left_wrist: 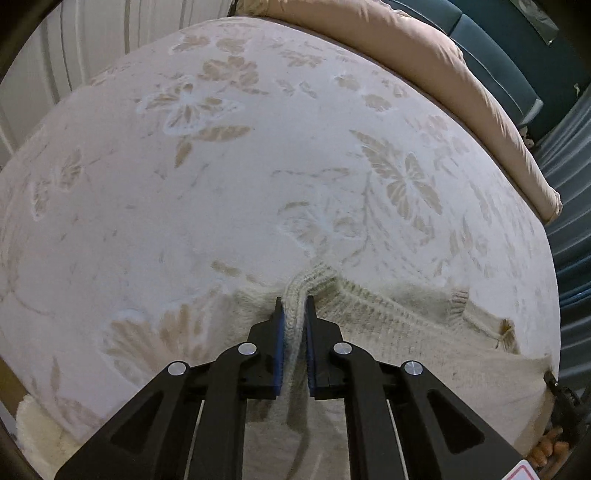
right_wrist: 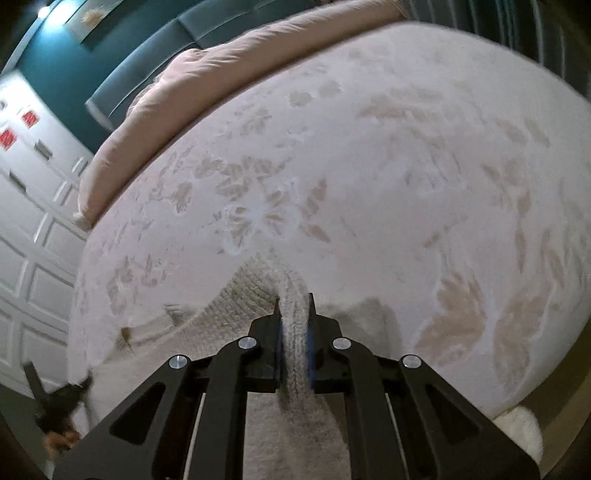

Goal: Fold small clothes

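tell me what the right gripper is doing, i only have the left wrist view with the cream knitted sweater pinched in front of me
Observer: The right gripper is shut on a thick ribbed fold of the same cream knitted sweater.
Operator: anything on its far side i can't see
Observer: A white panelled door with red square stickers stands beyond the bed's edge.
Operator: and up top
Observer: A lit framed picture hangs on the teal wall above the headboard.
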Action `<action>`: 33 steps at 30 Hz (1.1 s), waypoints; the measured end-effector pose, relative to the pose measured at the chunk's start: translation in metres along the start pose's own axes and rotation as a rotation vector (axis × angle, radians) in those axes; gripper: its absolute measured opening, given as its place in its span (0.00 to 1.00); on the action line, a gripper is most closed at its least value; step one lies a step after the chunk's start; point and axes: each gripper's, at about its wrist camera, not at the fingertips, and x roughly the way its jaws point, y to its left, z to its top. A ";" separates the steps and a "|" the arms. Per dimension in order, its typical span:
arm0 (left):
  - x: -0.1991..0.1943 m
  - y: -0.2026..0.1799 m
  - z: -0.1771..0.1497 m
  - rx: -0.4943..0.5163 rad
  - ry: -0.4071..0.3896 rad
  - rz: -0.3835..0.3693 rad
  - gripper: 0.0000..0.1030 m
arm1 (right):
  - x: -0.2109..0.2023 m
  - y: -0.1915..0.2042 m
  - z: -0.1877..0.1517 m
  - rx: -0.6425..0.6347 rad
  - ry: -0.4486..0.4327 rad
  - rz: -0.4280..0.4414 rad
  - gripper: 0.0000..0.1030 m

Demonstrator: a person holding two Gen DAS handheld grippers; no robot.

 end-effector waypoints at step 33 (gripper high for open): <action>-0.044 -0.053 -0.157 0.268 0.173 0.063 0.42 | -0.057 -0.027 -0.113 -0.061 0.232 -0.063 0.02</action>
